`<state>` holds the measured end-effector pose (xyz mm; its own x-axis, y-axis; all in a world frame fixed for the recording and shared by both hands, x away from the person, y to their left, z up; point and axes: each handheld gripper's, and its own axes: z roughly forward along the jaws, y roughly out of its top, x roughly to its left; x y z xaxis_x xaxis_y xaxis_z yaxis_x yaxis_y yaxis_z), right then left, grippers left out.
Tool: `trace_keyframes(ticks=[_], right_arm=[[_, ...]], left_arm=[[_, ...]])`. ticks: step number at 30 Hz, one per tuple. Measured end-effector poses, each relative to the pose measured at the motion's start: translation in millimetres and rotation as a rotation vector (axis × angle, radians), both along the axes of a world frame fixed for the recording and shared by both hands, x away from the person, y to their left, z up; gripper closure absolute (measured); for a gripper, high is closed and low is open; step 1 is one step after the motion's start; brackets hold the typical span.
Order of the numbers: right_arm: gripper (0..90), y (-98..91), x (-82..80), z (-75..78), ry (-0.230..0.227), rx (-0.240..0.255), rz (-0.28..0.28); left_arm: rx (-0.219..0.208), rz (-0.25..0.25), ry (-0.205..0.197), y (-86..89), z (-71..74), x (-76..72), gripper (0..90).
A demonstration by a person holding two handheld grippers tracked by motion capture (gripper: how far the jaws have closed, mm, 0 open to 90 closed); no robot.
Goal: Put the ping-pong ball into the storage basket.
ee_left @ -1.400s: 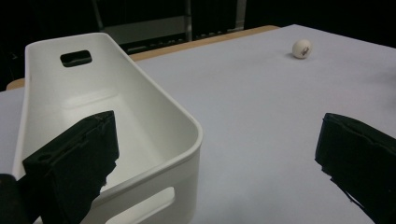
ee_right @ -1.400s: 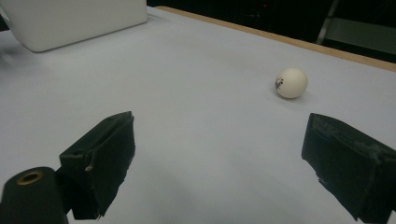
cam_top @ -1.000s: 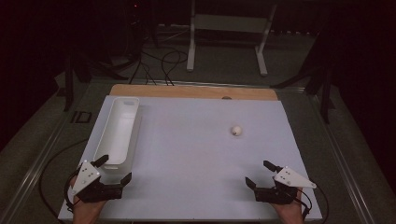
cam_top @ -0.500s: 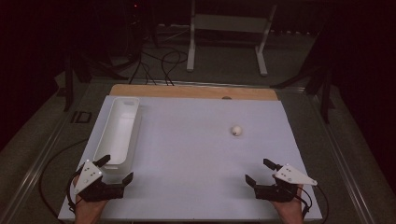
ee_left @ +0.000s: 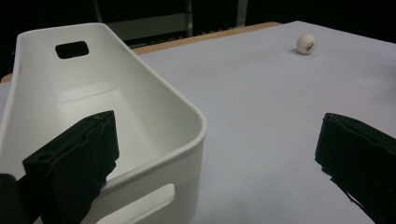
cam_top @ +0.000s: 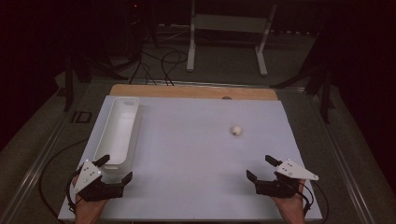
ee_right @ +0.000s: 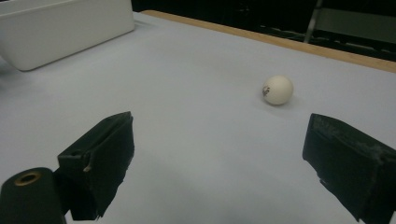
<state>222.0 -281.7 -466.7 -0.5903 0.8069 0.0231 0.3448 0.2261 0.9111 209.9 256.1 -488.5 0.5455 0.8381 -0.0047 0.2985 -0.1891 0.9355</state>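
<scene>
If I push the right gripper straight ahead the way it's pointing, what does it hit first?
Most likely the white ball. In the right gripper view it sits ahead of the open right gripper, a little toward the right-hand jaw, with bare table between. It might slip past that jaw; depth is hard to judge.

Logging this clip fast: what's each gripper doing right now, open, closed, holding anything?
Left gripper: open, holding nothing, beside the near end of the white bin.
Right gripper: open, holding nothing, short of the white ball.
</scene>
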Motion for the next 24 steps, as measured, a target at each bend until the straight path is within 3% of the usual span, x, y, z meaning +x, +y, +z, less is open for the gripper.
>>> trace_keyframes(ticks=[13, 19, 24], right_arm=[[8.4, 6.4, 11.6, 18.4, 0.004, -0.032, -0.006], [8.2, 11.6, 24.0, 29.3, 0.033, -0.071, -0.021], [8.2, 13.4, 29.6, 33.5, 0.05, -0.073, -0.021]], left_arm=[[0.002, -0.002, -0.002, -0.6, -1.0, 0.2, 0.0], [0.002, -0.003, -0.004, -0.6, -1.4, 0.6, 0.0], [0.005, -0.002, -0.006, -0.9, -1.8, 0.8, 0.0]])
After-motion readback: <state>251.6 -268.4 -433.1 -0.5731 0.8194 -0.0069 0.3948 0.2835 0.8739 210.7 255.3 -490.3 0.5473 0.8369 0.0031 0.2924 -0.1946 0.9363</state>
